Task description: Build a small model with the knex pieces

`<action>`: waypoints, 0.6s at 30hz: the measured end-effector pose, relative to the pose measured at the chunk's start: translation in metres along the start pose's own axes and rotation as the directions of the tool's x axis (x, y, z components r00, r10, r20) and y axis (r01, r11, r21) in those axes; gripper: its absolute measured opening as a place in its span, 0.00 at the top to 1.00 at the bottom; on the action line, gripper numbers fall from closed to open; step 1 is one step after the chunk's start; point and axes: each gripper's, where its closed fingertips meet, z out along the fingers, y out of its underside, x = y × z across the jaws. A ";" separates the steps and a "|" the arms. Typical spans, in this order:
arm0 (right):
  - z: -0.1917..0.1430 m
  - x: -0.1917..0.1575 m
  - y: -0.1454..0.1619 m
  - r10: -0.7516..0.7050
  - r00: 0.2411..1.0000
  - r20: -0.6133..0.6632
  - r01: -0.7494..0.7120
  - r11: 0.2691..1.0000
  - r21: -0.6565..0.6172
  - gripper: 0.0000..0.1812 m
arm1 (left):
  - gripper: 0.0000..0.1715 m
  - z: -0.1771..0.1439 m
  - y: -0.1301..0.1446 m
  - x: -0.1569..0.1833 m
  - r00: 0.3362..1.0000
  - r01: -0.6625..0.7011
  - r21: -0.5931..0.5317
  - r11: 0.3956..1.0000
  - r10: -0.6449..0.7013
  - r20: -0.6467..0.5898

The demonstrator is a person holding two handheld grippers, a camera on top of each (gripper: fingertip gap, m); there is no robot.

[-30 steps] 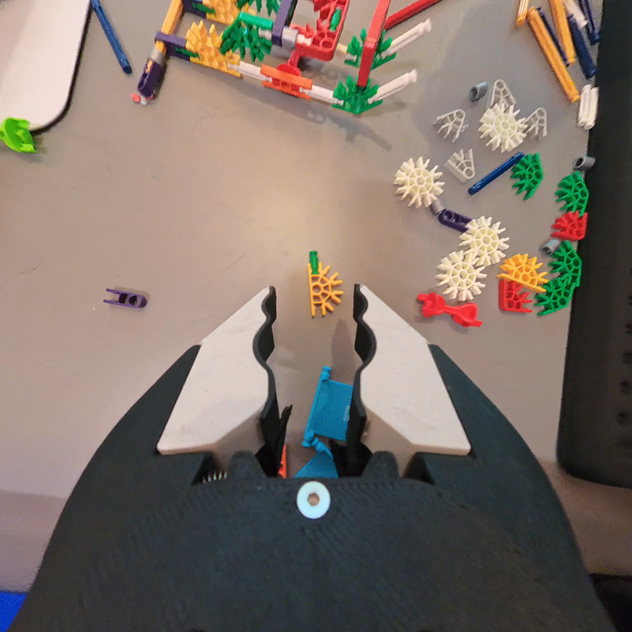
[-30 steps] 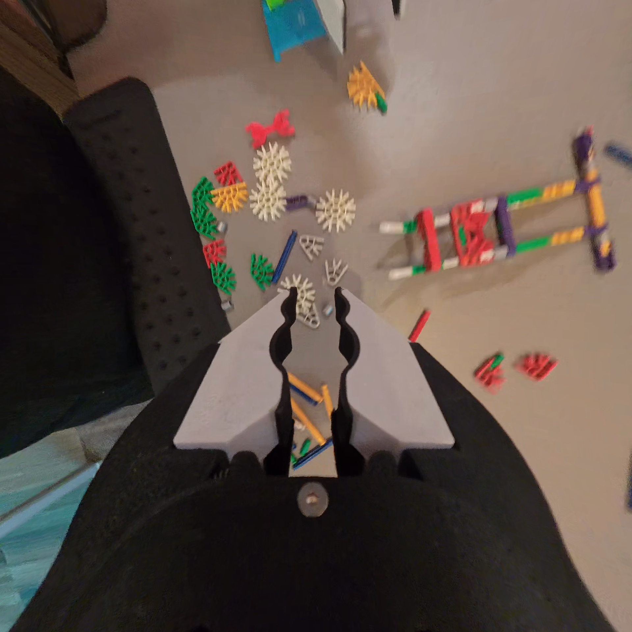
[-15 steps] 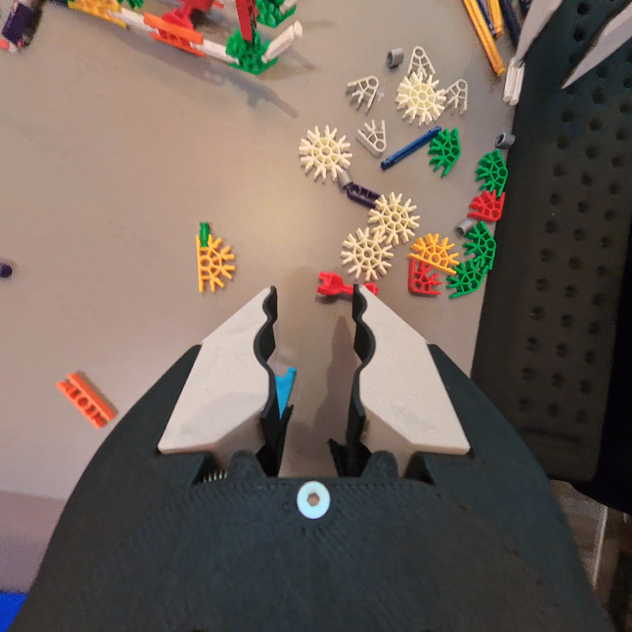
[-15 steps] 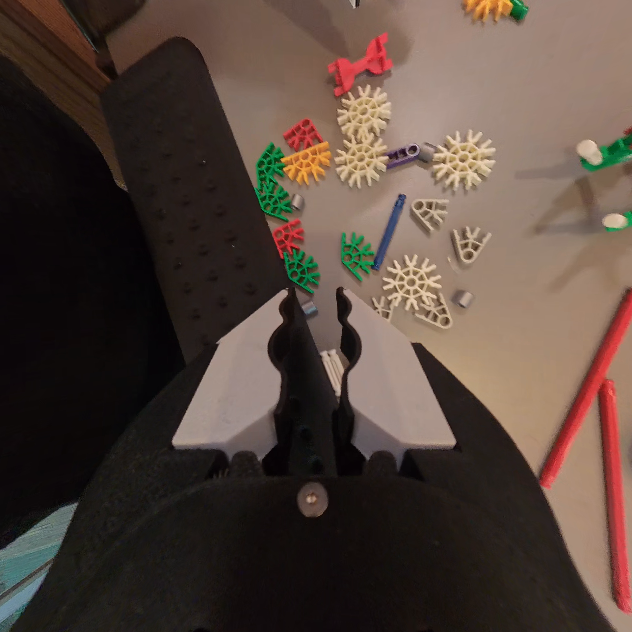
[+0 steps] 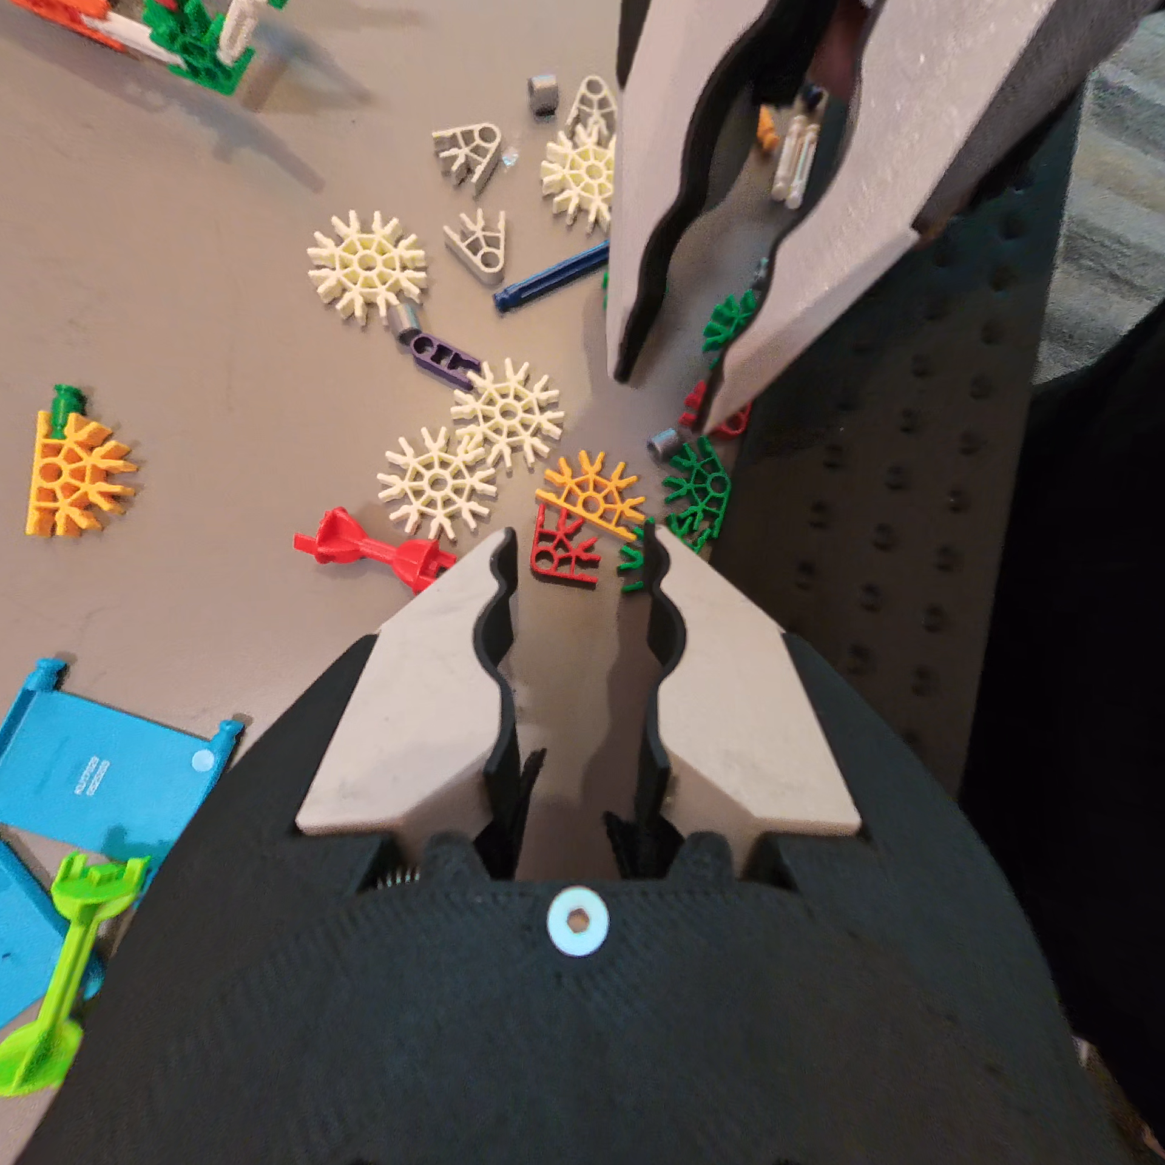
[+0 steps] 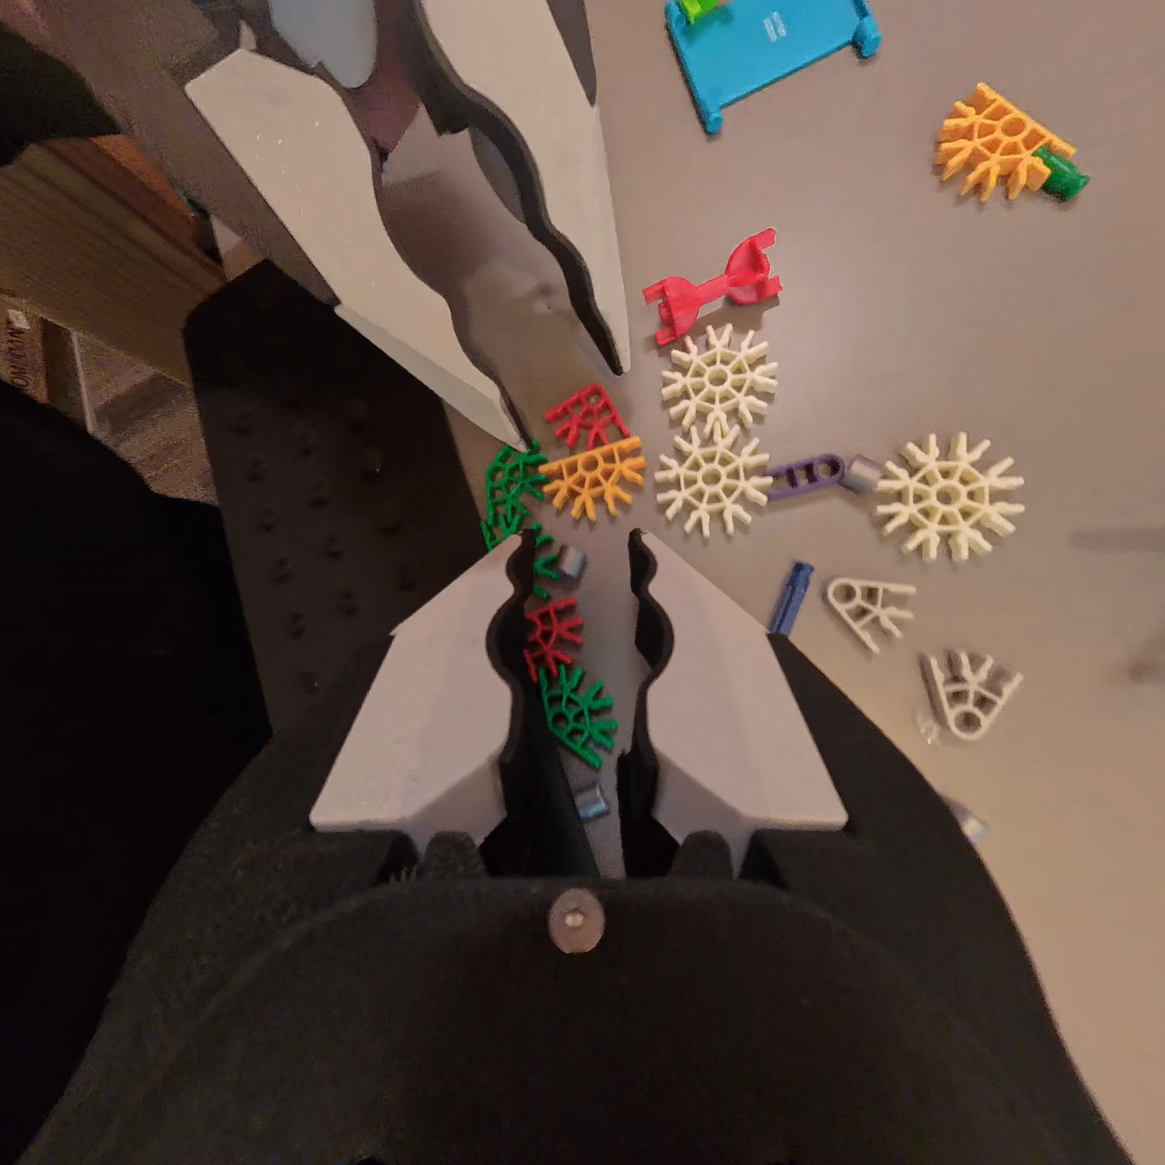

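Both claws are hovering low over the grey table and pointing at each other across one cluster of plastic construction pieces. The left gripper is standing spread, nothing between its fingers, and its tips are framing a red quarter-fan connector that is touching a yellow half-circle connector. A green connector is lying just beside these, against the edge of a black perforated surface. The right gripper is spread as well and pinching nothing. In the right wrist view, a second red connector, another green connector and a small grey spacer are showing on the table through its gap, hugging the left finger; whether that finger is touching them, I cannot tell. The two sets of tips are sitting near each other, apart, with the red and yellow pair between them. Off to the side, three cream snowflake connectors are lying flat, two of them touching, with a purple clip and a dark blue rod among them. A red bow-shaped piece is resting just beside the left gripper's left finger. Well apart are a blue panel, a lime-green piece and a yellow connector with a green stub.
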 end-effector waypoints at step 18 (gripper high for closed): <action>0.037 0.000 -0.013 -0.132 0.991 -0.005 0.131 0.987 -0.097 0.87 | 0.83 -0.025 0.029 -0.024 0.968 0.194 -0.010 0.981 -0.190 0.165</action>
